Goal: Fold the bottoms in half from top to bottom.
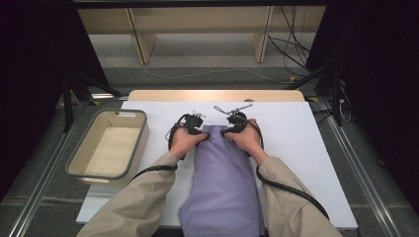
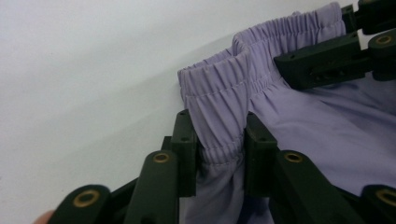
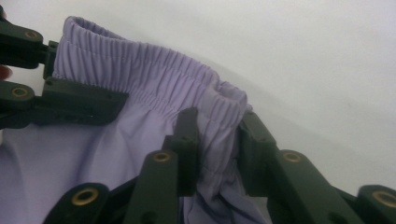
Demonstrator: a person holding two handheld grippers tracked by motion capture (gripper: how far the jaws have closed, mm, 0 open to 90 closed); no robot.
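Note:
A lilac garment (image 1: 222,182) with an elastic waistband (image 2: 219,88) lies lengthwise on the white table cover (image 1: 301,148), its waistband at the far end. My left gripper (image 1: 201,131) is shut on the waistband's left corner; in the left gripper view the gathered band (image 2: 217,140) is pinched between the two black jaws. My right gripper (image 1: 228,129) is shut on the right corner, and the band (image 3: 217,135) bunches up between its jaws. Each gripper view also shows the other gripper (image 2: 327,60) (image 3: 70,100) clamped farther along the same band.
A grey-rimmed beige bin (image 1: 108,145) stands at the table's left edge. The garment's lower end hangs over the near table edge between the person's beige sleeves (image 1: 143,197). Black cables (image 1: 291,190) trail from both grippers. Wooden shelf legs and wires stand beyond the table.

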